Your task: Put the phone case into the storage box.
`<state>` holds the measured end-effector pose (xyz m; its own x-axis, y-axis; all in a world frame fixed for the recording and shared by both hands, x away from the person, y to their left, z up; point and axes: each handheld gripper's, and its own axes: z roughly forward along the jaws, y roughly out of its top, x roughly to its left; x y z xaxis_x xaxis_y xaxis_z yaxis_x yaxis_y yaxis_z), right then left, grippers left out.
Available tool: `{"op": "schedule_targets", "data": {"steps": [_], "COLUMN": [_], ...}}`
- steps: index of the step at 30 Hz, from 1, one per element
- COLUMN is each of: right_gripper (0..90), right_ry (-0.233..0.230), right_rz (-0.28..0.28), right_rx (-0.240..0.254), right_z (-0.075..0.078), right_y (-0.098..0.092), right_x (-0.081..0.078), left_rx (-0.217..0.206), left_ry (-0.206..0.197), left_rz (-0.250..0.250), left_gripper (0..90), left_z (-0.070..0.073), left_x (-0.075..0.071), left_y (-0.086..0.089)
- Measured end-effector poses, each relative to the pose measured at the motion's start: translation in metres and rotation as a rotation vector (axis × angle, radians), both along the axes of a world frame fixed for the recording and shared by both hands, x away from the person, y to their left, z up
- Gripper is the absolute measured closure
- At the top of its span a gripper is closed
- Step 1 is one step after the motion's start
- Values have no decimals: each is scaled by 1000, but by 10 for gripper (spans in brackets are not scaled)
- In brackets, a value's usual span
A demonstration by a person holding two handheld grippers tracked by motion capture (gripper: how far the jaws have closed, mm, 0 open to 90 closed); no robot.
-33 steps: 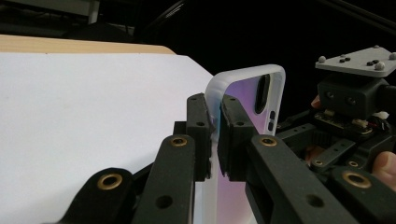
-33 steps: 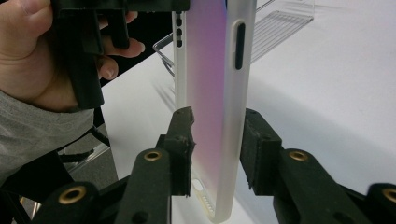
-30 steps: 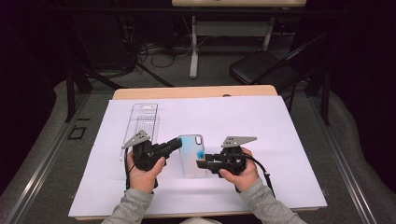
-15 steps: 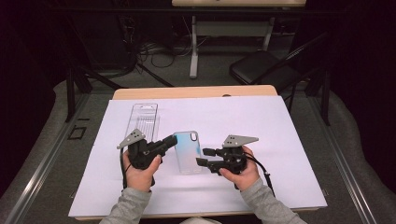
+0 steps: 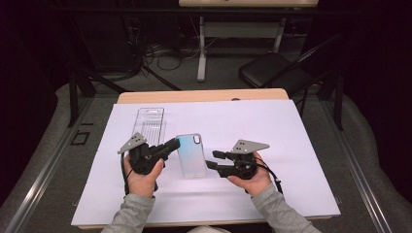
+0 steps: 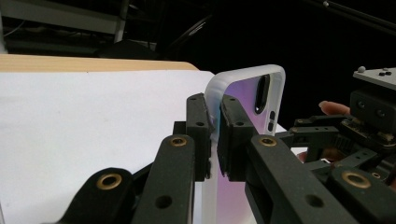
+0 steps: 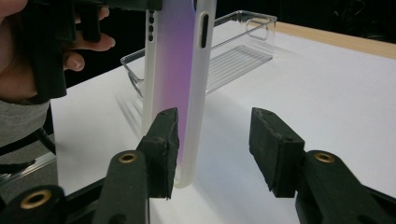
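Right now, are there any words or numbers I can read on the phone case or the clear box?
None: the translucent white-rimmed phone case with the blue-to-purple back carries no print.
None: the clear ribbed plastic packaging tray shows no readable label.
None: the white paper table cover is blank.

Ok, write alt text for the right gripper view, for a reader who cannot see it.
A phone case, white-rimmed with a purple back, is held off the white sheet by the left gripper at top left. The right gripper stands open in the foreground, one pad close against the case's lower edge. Behind lies a clear plastic package.
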<state>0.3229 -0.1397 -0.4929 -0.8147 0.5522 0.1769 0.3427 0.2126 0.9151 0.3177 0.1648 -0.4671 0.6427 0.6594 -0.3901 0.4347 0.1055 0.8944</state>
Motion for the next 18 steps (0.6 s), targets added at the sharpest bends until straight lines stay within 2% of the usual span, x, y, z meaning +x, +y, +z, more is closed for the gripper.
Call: {"op": "schedule_targets", "data": {"steps": [4, 5, 14, 17, 18], "right_gripper": [503, 492, 467, 450, 436], "right_ry": [4, 27, 19, 17, 35], "right_rz": [-12, 3, -13, -25, -37], "right_rx": [12, 2, 4, -2, -24], "right_z": [0, -1, -1, -1, 0], "right_y": [-2, -3, -6, -7, -8], "right_x": [1, 4, 6, 7, 7], "left_rx": [4, 4, 8, 7, 7], "left_ry": [-2, -3, -11, -13, -15], "left_rz": [2, 7, 25, 33, 38], "left_gripper": [841, 842, 842, 842, 842], "left_z": [1, 1, 3, 3, 4], "left_x": [0, 0, 2, 3, 4], "left_y": [2, 3, 8, 9, 11]}}
